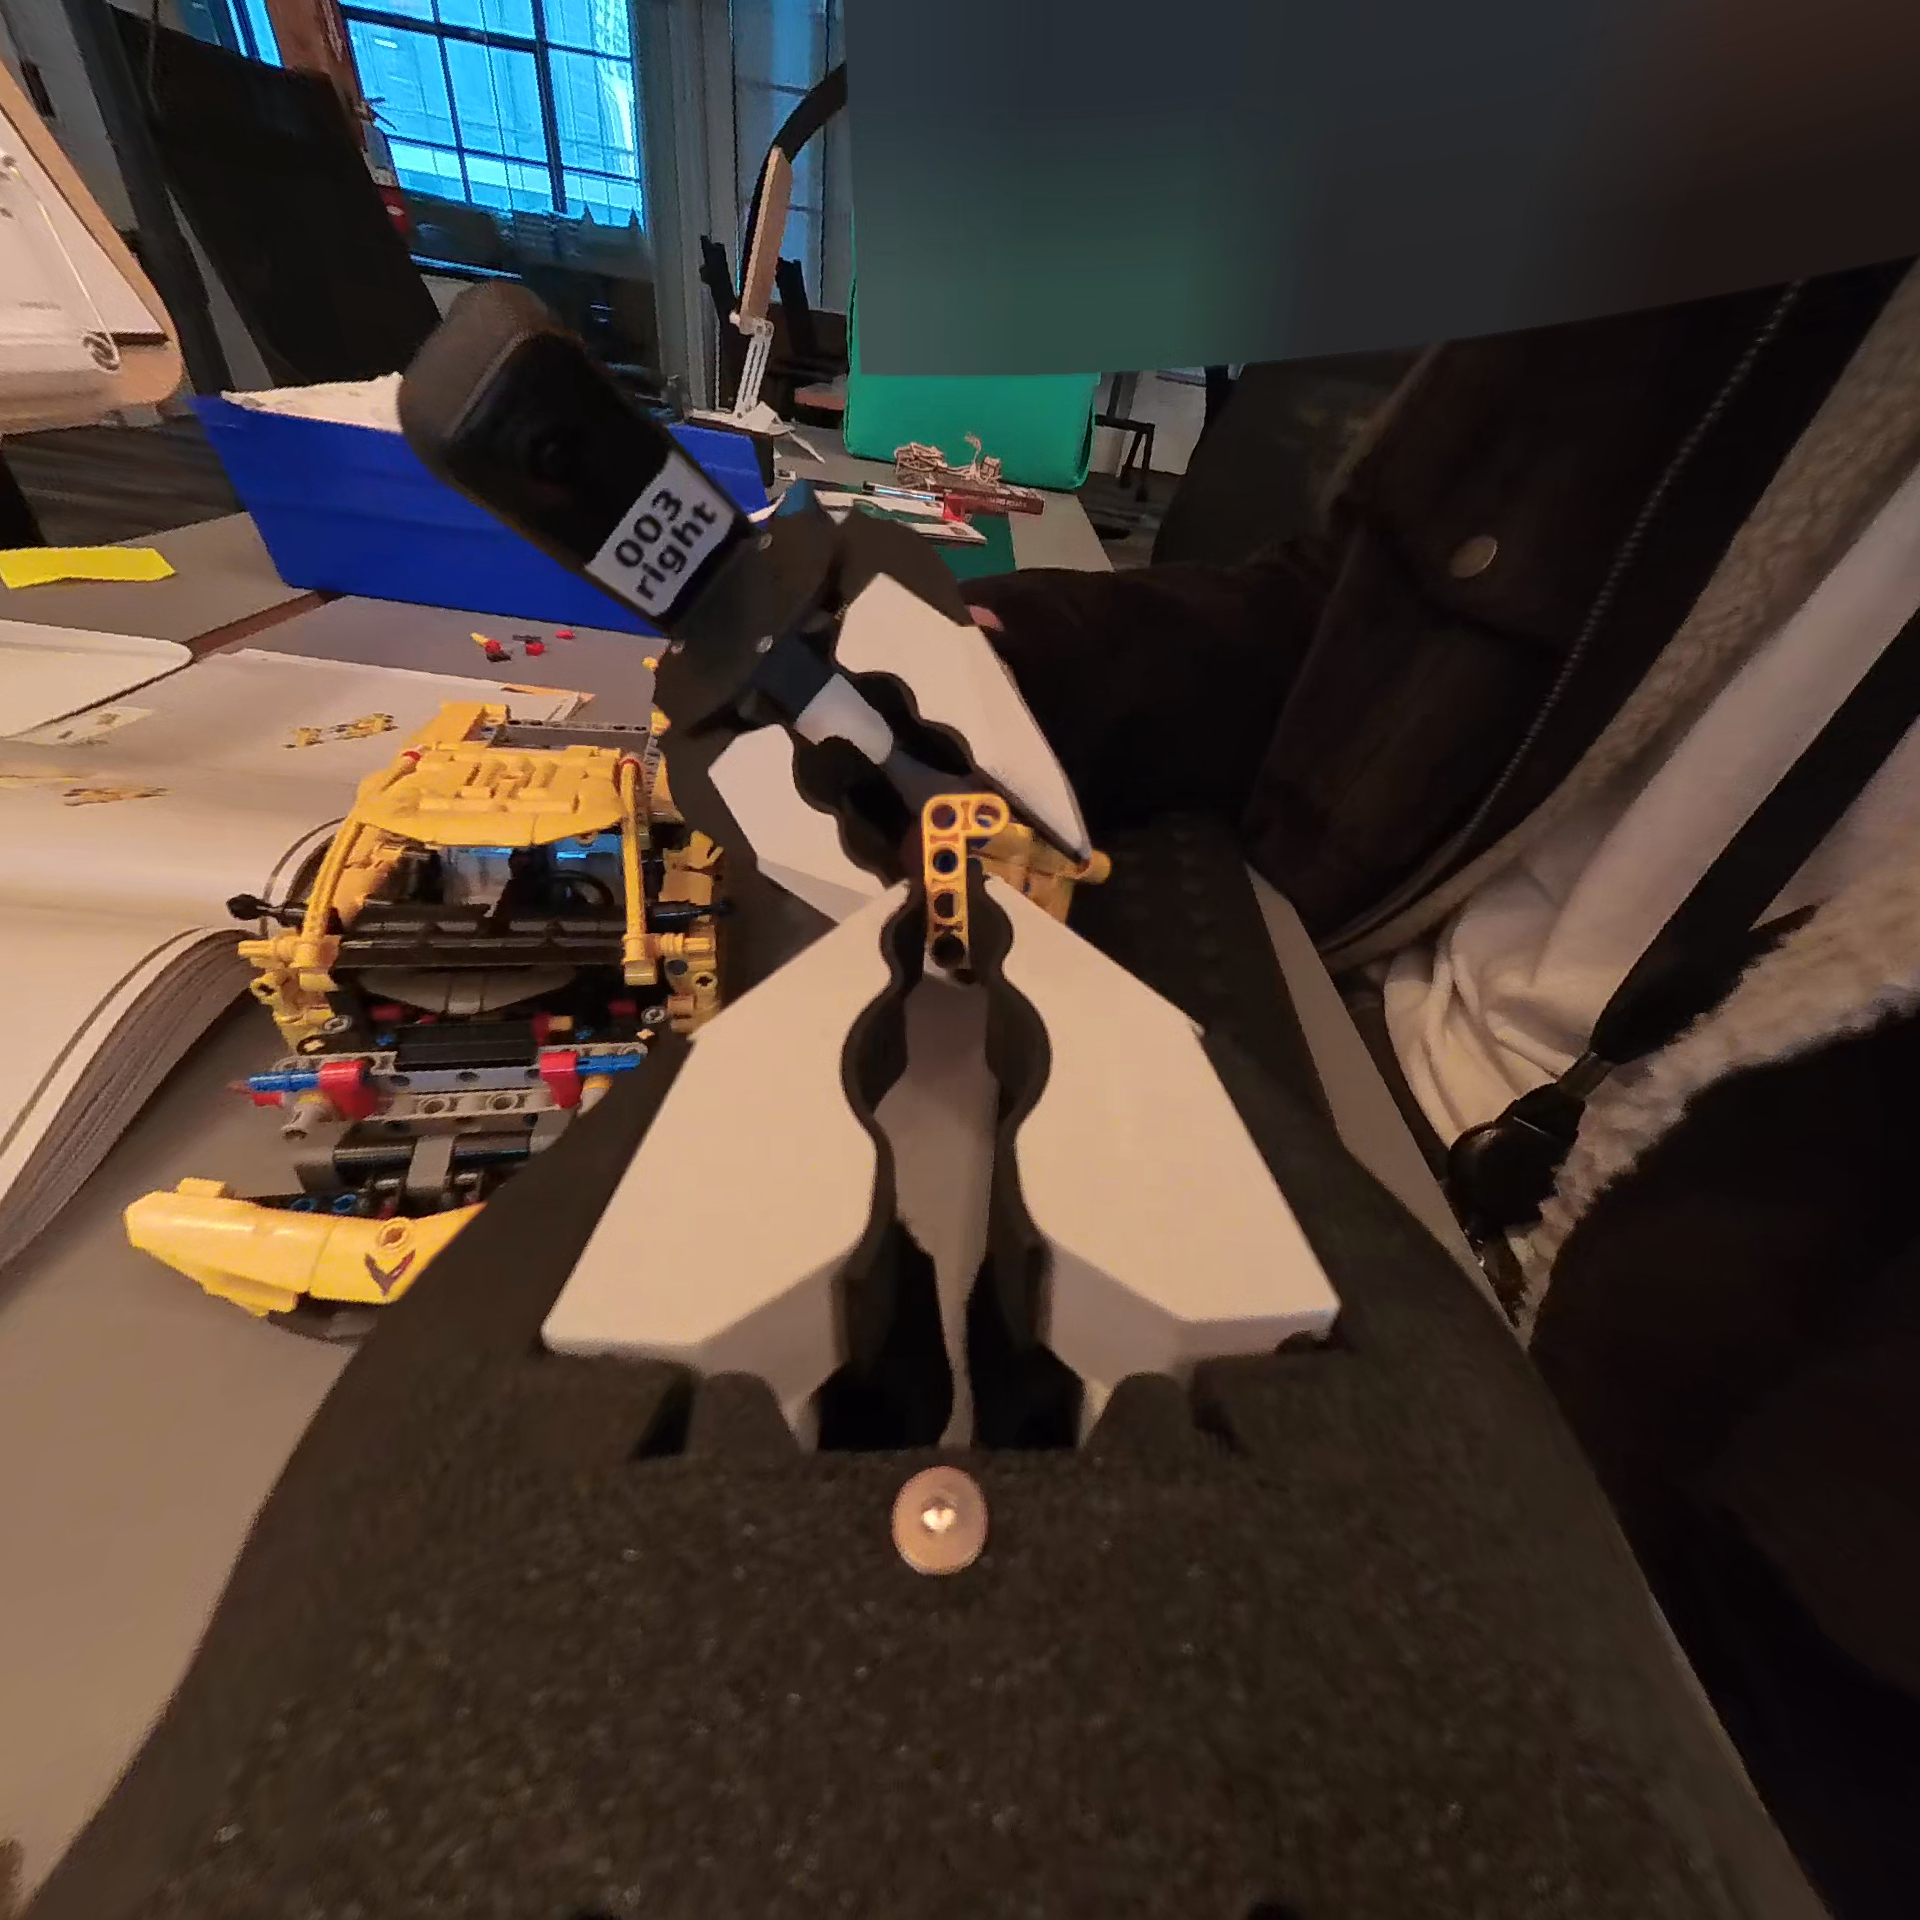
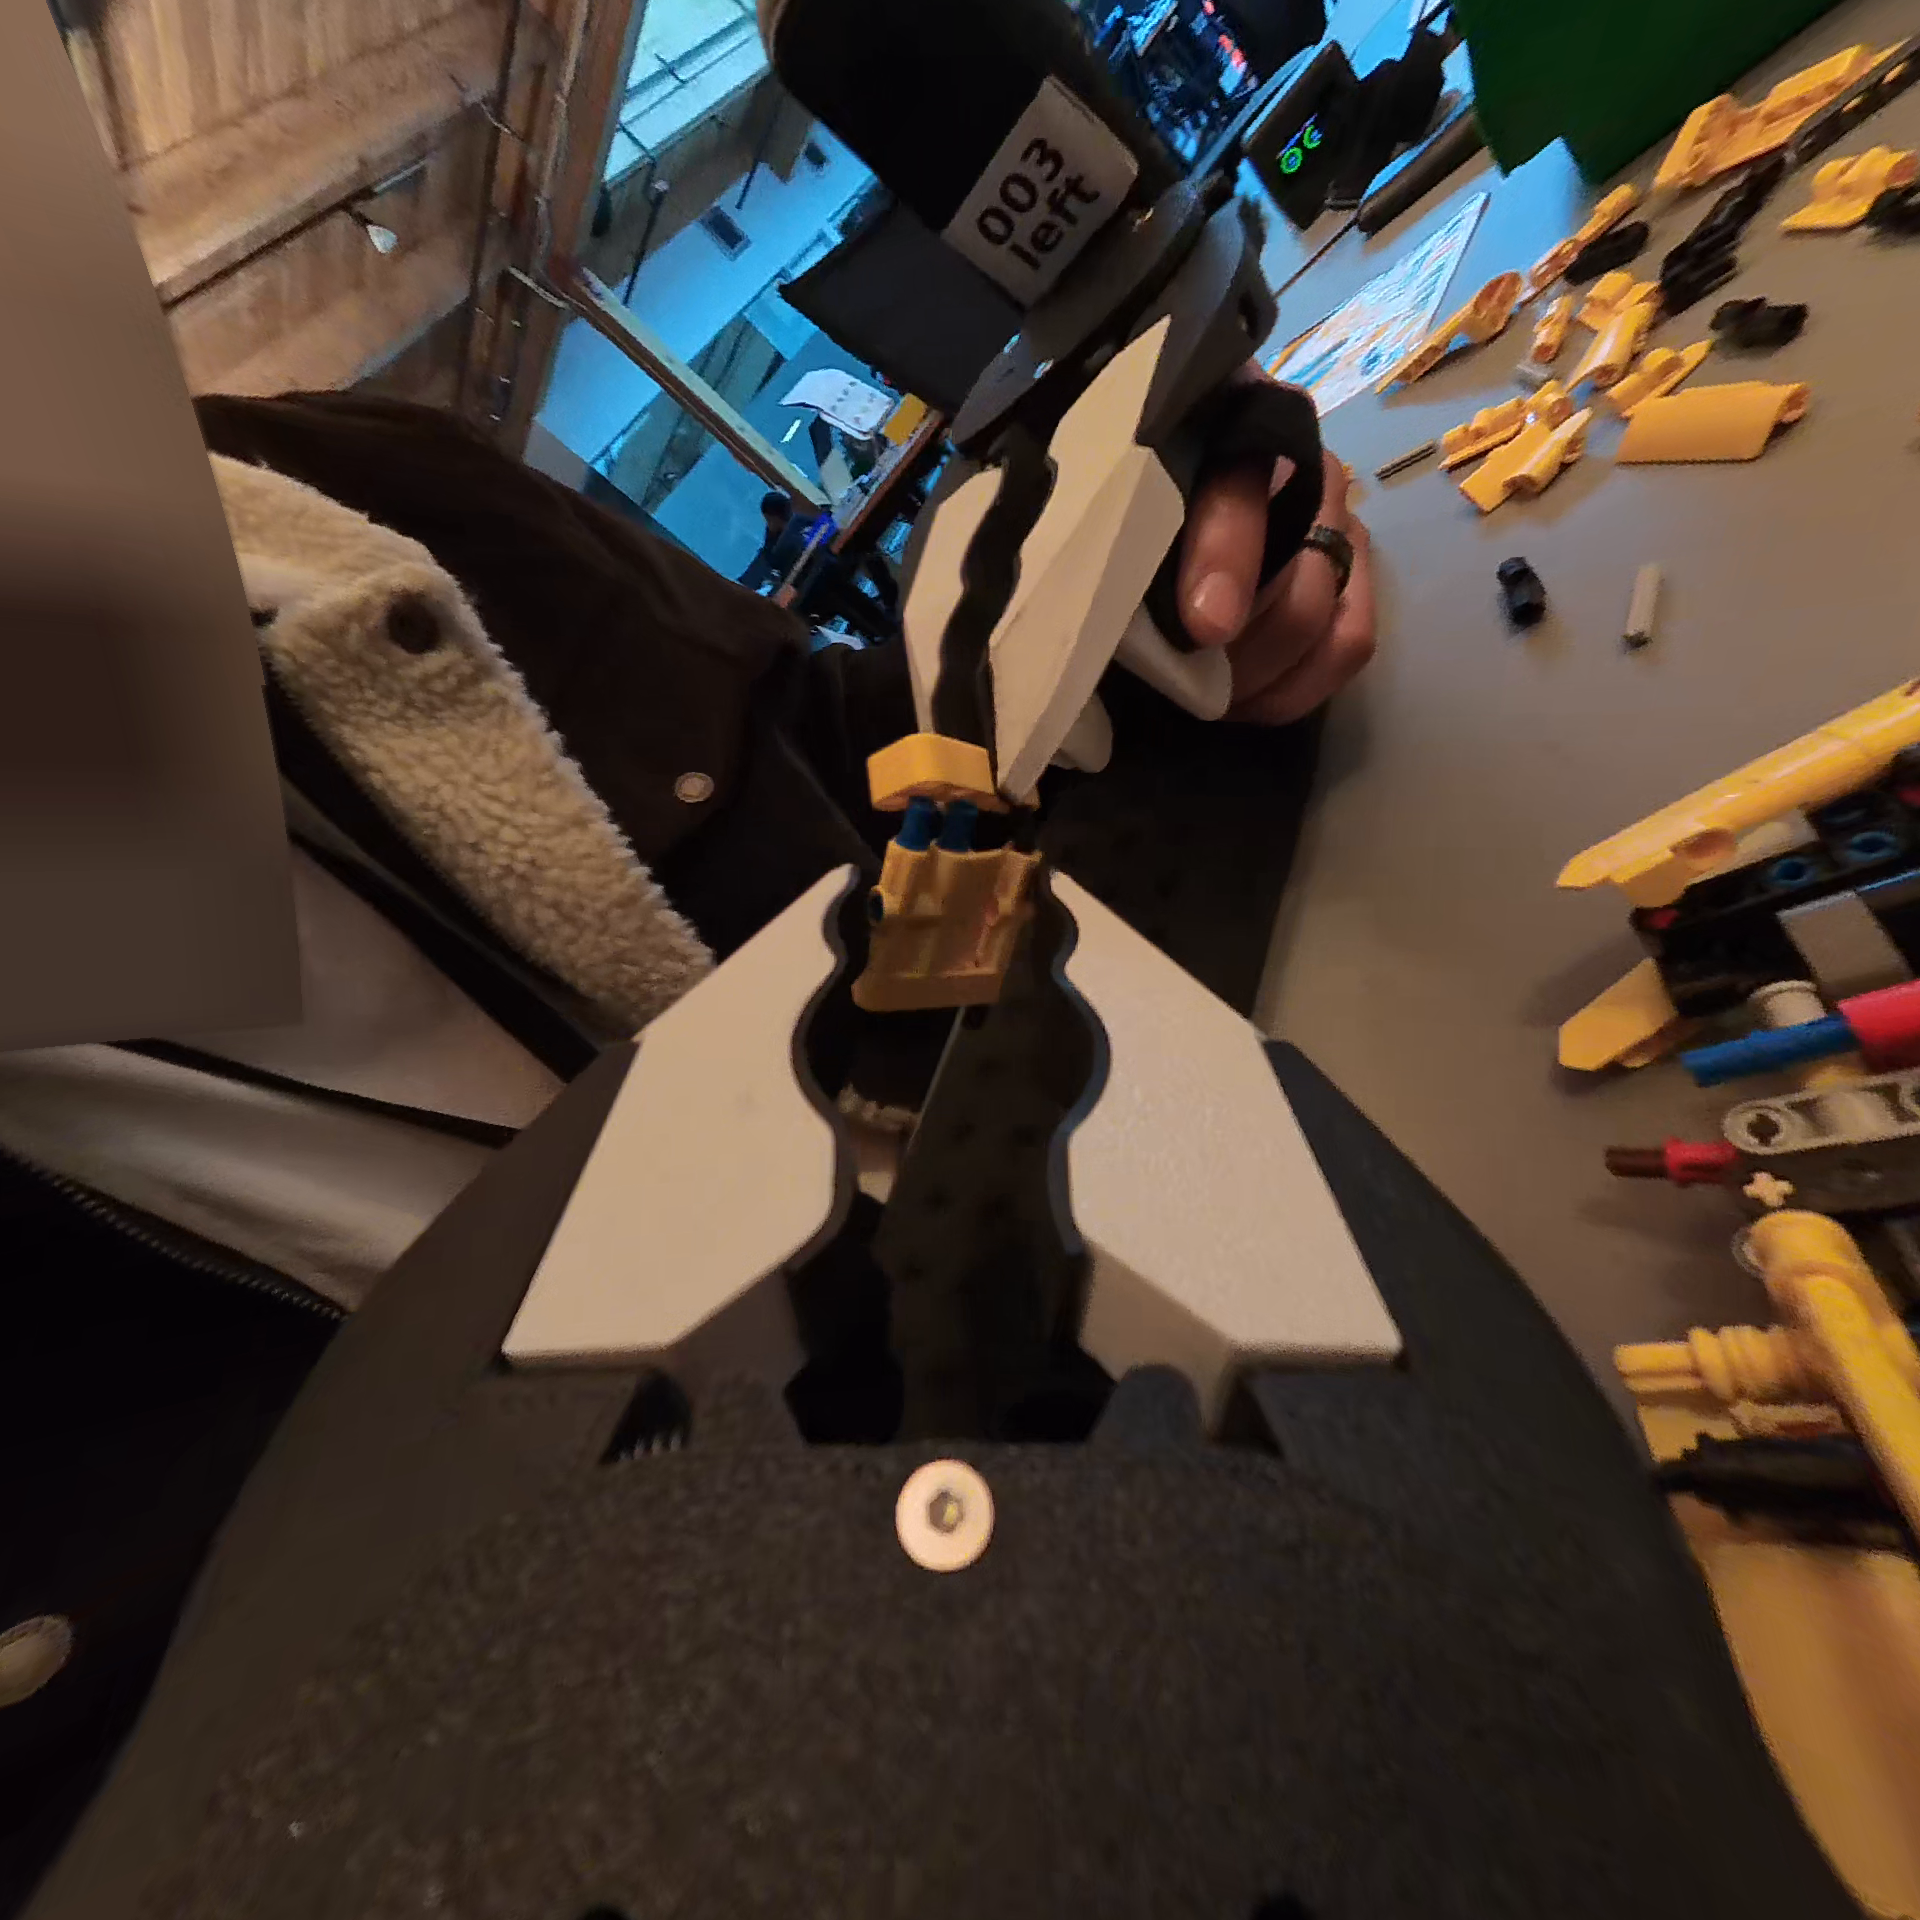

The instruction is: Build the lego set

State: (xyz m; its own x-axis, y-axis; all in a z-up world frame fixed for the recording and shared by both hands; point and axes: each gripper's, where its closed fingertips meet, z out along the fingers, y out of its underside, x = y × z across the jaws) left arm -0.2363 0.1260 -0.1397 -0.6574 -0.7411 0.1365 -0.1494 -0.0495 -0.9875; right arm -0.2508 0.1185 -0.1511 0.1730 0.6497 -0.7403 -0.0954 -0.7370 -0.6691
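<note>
My left gripper [image 1: 951, 914] fingers pinch a yellow L-beam [image 1: 954, 873]; right gripper [image 2: 951, 914] fingers clamp a yellow block w/ blue pins [image 2: 940, 925], tips nearly touching. Left view only: yellow car [image 1: 488, 894] on desk [image 1: 135, 1455].

Blue bin [image 1: 343, 499] on table; green backdrop [image 1: 966, 426] behind.
</note>
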